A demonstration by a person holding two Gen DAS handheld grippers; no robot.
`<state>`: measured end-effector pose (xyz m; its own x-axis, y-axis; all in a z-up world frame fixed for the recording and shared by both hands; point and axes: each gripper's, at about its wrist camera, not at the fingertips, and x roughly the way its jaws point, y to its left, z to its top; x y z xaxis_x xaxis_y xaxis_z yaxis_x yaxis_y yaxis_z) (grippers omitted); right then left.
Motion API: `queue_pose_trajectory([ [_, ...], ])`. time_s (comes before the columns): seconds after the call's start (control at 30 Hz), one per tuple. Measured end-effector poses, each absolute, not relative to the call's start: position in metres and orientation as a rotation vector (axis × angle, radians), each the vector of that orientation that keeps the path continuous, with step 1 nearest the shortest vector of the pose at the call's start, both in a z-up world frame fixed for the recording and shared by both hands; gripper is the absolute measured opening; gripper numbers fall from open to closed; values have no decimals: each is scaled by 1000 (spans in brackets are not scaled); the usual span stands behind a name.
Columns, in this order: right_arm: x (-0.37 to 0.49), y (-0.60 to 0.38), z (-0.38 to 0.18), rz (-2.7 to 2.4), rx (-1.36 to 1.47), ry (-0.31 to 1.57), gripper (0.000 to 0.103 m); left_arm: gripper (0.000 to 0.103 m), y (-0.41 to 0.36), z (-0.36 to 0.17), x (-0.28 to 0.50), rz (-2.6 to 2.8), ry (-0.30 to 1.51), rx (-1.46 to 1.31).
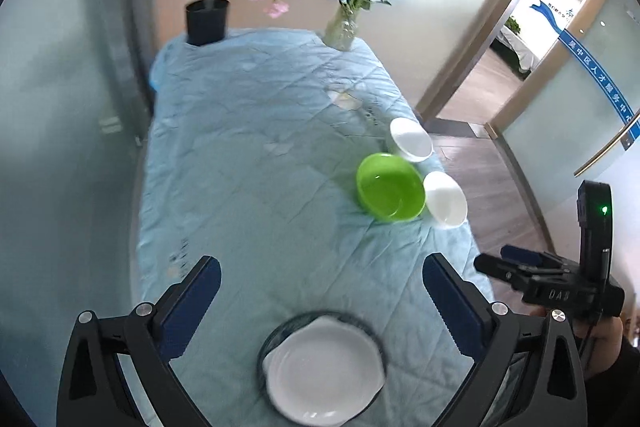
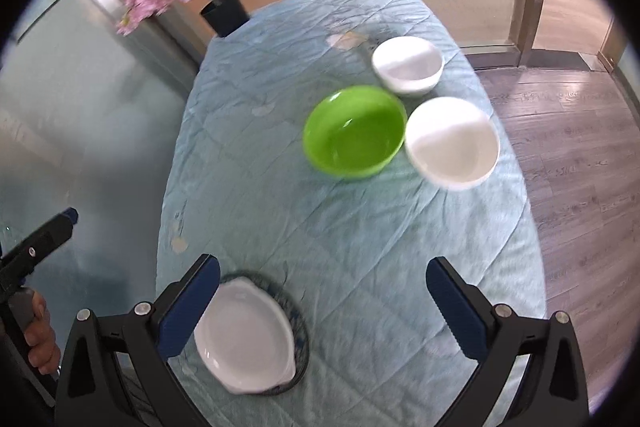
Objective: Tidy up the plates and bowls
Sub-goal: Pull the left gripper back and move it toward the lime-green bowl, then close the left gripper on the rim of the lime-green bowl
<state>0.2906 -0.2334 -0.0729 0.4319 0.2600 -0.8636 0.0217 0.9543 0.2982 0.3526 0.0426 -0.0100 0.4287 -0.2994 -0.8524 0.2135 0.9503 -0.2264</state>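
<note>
Lying below left hand-held gripper: white dish

The quilted cloth over the table looks soft, matt, creased; on it the green bowl is glossy plastic; beside that bowl two white bowls look smooth, glazed; the floor right of the cloth is grained wood.

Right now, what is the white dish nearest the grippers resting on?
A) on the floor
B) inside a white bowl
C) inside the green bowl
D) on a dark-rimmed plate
D: the white dish lies on a dark-rimmed plate at the near end of the table, apart from the green bowl.
</note>
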Motion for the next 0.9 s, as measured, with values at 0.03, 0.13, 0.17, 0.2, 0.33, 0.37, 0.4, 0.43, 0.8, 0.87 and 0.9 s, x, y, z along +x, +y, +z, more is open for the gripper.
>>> queue_pose_trajectory([
  [0.03, 299, -239, -70, 146, 283, 1114, 103, 102, 37, -13, 365, -336, 1092, -95],
  [0.13, 341, -259, -65, 127, 249, 1110, 102, 99, 16, -26, 406, -370, 1142, -117],
  [0.17, 354, -262, -67, 119, 222, 1127, 102, 99, 9, -34, 419, -376, 1161, -120],
  [0.2, 368, -264, -70, 114, 190, 1147, 102, 98, 3, -39, 430, -377, 1178, -123],
  [0.33, 422, -265, -85, 175, 87, 1196, 102, 93, -26, -74, 479, -388, 1252, -106],
  [0.37, 432, -263, -89, 199, 65, 1202, 102, 92, -33, -84, 489, -391, 1268, -91],
  [0.4, 441, -262, -95, 225, 50, 1217, 102, 92, -40, -94, 498, -395, 1284, -78],
  [0.43, 452, -260, -106, 263, 47, 1249, 101, 92, -46, -104, 507, -398, 1301, -72],
  [0.8, 484, -263, -165, 287, 93, 1376, 47, 52, -76, -193, 550, -476, 1442, -145],
  [0.87, 490, -263, -175, 254, 97, 1402, 28, 44, -79, -203, 554, -479, 1460, -142],
  [0.9, 492, -265, -179, 230, 114, 1414, 24, 38, -80, -206, 555, -479, 1465, -139],
])
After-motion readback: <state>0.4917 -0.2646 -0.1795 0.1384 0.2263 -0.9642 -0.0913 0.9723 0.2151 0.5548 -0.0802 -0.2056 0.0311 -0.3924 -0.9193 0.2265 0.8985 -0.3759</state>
